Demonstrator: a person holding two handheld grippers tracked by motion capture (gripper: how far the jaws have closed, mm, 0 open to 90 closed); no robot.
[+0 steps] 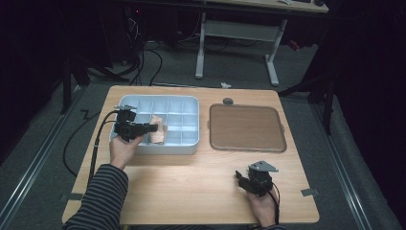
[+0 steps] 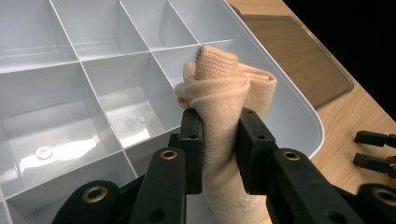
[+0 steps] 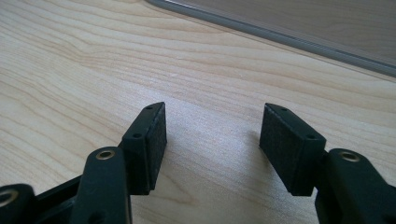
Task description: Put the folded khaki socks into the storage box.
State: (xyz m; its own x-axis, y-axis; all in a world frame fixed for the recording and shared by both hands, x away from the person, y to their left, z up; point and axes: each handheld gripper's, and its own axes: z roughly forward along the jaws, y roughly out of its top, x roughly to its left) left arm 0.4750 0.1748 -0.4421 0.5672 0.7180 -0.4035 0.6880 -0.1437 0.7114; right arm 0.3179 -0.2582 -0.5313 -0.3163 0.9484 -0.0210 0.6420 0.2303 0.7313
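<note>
A: In the high view we see the left gripper [image 1: 152,127] over the pale blue plastic tray with many square boxes [image 1: 189,143]. That tray sits on the far left part of the light wooden table [image 1: 191,182]. The claw holds a rolled-up peach knitted sock [image 1: 158,135] at the near side of the tray, about the middle.

B: To the right of the tray lies the flat brown lid with round corners [image 1: 246,127]. The right gripper [image 1: 242,180] rests near us, on the right side of the table, with nothing in it.

A: In the left gripper view we look along the claw [image 2: 218,140]. It is closed a good way and squeezes the sock [image 2: 224,93] from both sides. The sock hangs above a box near the tray's rounded edge [image 2: 299,116]. We cannot tell if it touches the bottom. The boxes we can see have nothing in them.

B: In the right gripper view the claw [image 3: 212,135] stands wide open over bare wood [image 3: 93,56].

A: So we think the picking up is done. What is left is to let the sock go into its box. Maybe the lid goes on after, but that is only our guess.
</note>
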